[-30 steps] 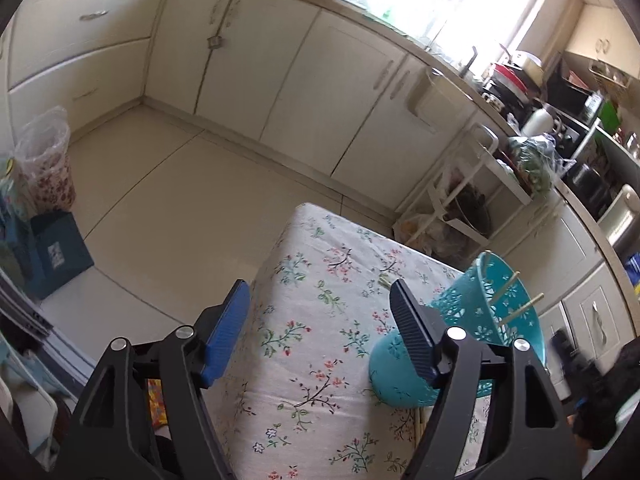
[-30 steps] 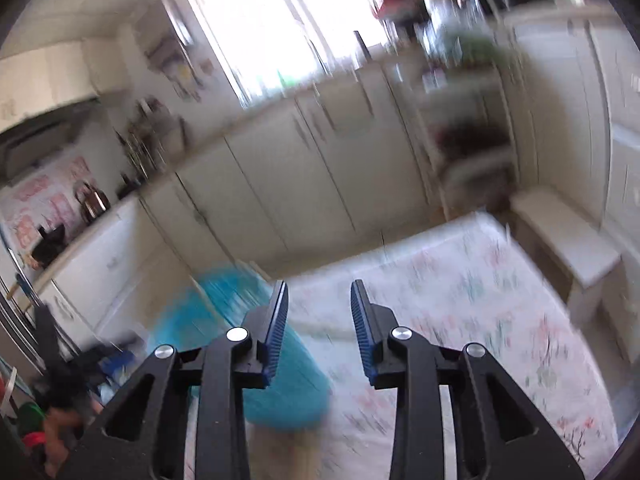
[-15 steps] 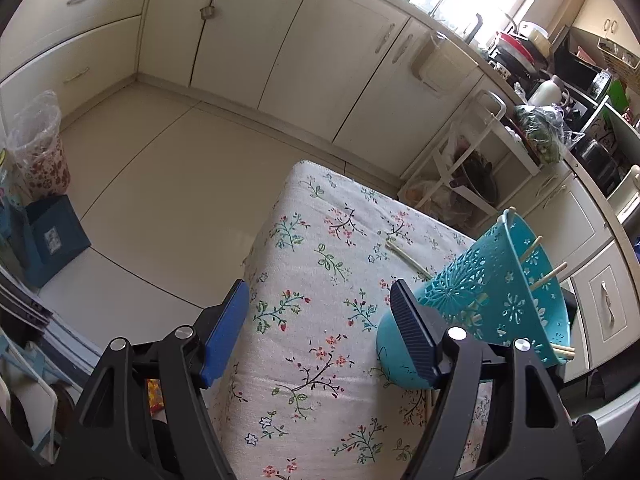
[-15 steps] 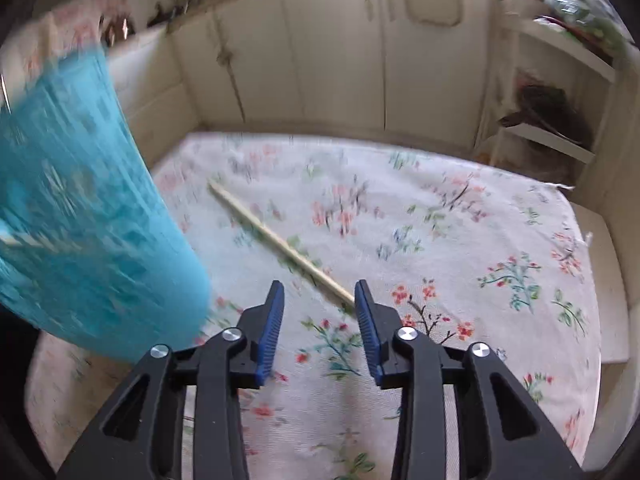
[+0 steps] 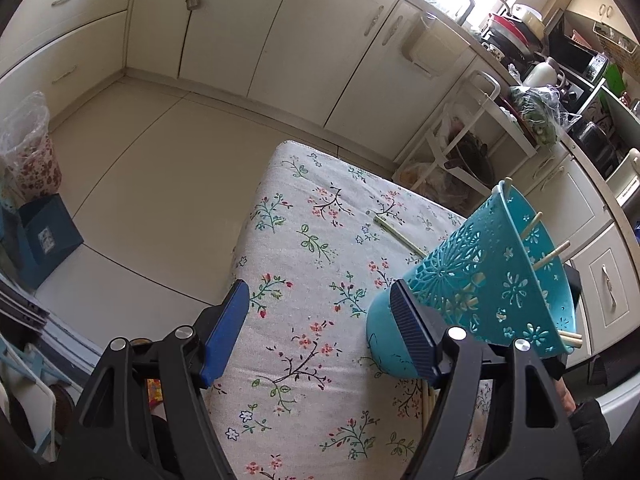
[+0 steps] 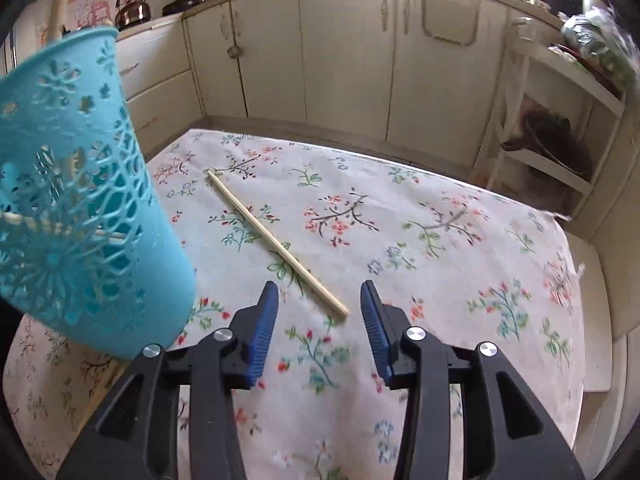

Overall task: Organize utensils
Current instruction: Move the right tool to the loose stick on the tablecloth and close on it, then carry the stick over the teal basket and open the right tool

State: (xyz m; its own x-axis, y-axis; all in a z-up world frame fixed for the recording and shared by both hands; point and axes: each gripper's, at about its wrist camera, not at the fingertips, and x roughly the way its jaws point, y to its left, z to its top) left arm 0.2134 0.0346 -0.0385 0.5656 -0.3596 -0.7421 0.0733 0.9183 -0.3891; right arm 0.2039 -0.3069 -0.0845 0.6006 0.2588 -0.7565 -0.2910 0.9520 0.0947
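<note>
My right gripper (image 6: 316,320) hangs open just short of the chopstick (image 6: 276,246) lying loose on the surface (image 6: 460,280). Thin, light, stiff, likely slippery: I'd pinch near its close end. Left gripper (image 5: 320,332) open too, holder (image 5: 480,284) beside it.

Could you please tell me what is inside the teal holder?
Several wooden chopsticks stand inside the teal holder, tips past the rim. The perforated wall hides their lower ends and the bottom.
</note>
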